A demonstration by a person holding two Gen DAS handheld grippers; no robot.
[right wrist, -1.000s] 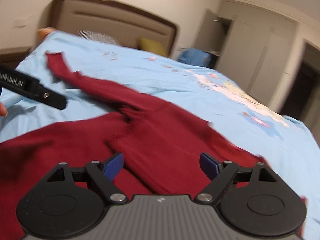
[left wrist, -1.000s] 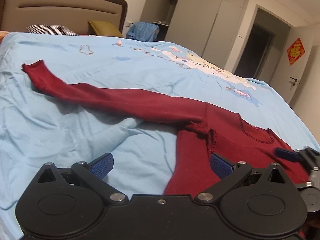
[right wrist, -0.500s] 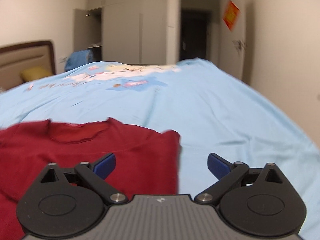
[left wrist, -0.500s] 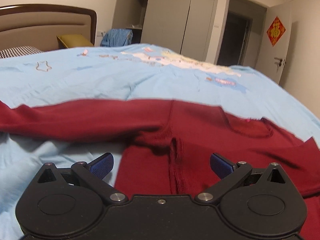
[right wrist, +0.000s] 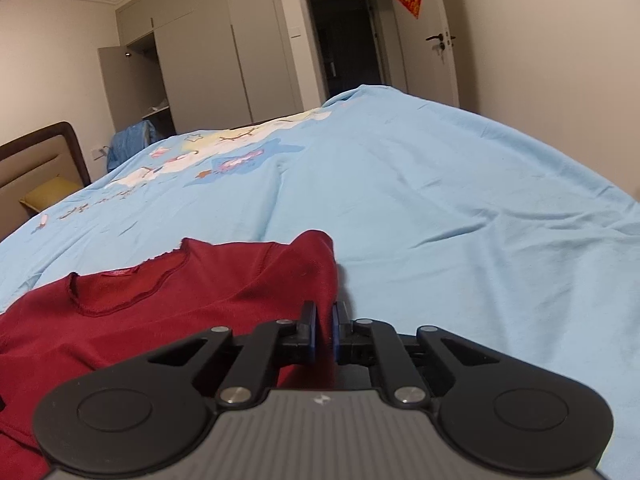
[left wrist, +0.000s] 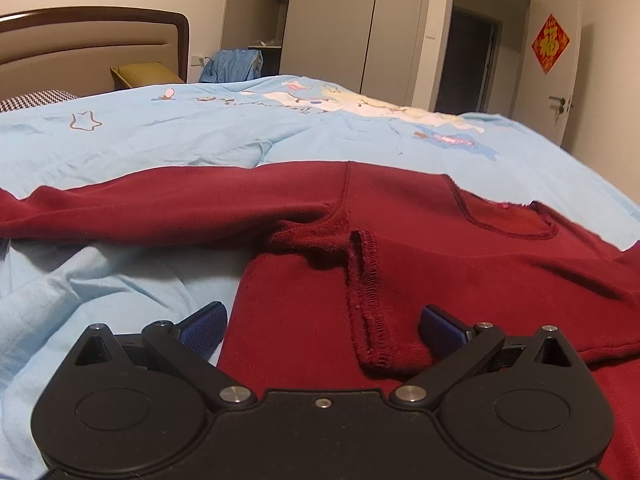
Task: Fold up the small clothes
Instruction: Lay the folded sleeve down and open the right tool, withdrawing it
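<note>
Lying inside-out on bedsheet [left wrist: 240, 136], maroon top [left wrist: 460, 276]; right tongs [right wrist: 324, 334] pinching shoulder.

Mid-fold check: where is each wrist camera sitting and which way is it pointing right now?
Left wrist: low behind the open left hand-held gripper, facing across the red top's armpit seam toward the headboard and wardrobe; only its own fingers show.
Right wrist: behind the right hand-held gripper, shut on the red top's edge, facing along the blue bedcover toward the doorway; only its own fingers show.
Shared: red top, neckline, bedcover, wardrobe, doorway.
</note>
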